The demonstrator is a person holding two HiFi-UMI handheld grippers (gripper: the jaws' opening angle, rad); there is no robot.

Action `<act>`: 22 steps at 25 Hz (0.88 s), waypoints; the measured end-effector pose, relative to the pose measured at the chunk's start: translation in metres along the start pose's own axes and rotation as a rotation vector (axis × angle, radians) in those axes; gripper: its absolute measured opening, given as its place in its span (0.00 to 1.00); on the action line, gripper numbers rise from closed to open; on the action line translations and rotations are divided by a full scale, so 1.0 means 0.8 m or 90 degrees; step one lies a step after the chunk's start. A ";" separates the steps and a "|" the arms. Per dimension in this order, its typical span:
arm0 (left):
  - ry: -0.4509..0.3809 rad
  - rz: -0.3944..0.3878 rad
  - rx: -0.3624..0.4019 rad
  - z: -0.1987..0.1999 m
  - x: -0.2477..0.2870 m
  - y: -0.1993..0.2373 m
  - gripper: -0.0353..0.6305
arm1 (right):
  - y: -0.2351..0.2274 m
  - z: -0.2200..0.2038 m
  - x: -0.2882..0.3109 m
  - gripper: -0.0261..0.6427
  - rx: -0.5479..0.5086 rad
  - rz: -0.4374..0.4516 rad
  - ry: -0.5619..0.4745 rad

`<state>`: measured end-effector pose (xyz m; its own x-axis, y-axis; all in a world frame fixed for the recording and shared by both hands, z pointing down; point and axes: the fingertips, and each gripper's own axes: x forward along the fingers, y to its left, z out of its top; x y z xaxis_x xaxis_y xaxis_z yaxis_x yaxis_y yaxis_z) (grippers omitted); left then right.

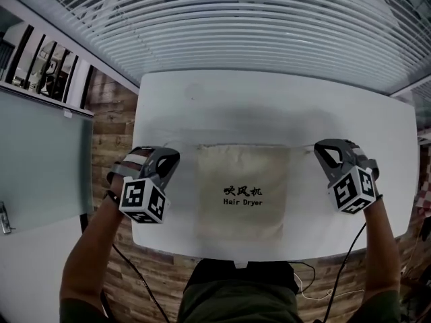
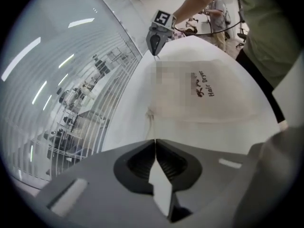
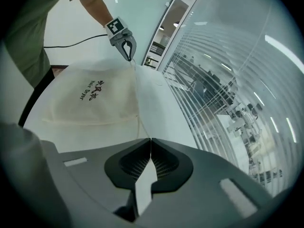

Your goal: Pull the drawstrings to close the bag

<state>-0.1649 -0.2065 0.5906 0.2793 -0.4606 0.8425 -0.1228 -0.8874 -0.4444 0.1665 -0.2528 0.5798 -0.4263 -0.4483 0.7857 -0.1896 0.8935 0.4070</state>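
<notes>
Drawstring ends (image 2: 151, 126) hide inside clamped left tongs (image 2: 155, 140) and right tongs (image 3: 150, 139).

You had L forearm (image 1: 86, 244) & R forearm (image 1: 382, 244) stretched fwd & spread wide, L gripper (image 1: 176, 153) & R gripper (image 1: 316, 147) about level, tips turned inward toward each other, L jaws pinched tight on L drawstring (image 2: 151, 123), R jaws likewise on R drawstring (image 3: 138, 121).

White counter (image 1: 269, 99), matte, rounded at the corners, slightly shadowed across the middle. Flat on it, close to the near edge: cream cloth bag (image 1: 242, 173), printed "Hair Dryer" in black, mouth toward the far side. From its two far corners, thin drawstrings (image 1: 304, 145) stretched outward, left and right.
</notes>
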 end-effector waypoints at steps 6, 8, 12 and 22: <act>0.001 0.058 0.070 -0.001 -0.065 0.015 0.07 | -0.009 0.035 -0.058 0.06 -0.015 -0.081 -0.006; 0.000 0.081 0.087 0.005 -0.092 0.018 0.07 | -0.009 0.045 -0.088 0.06 -0.014 -0.107 -0.011; 0.006 0.133 0.126 0.022 -0.146 0.026 0.07 | -0.012 0.060 -0.152 0.06 -0.029 -0.159 -0.021; 0.009 0.252 0.164 0.034 -0.241 0.080 0.07 | -0.055 0.104 -0.252 0.06 -0.061 -0.274 -0.033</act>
<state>-0.2004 -0.1742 0.3916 0.2458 -0.7645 0.5959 0.0231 -0.6099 -0.7921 0.1870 -0.1996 0.3643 -0.3709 -0.7751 0.5115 -0.2774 0.6181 0.7355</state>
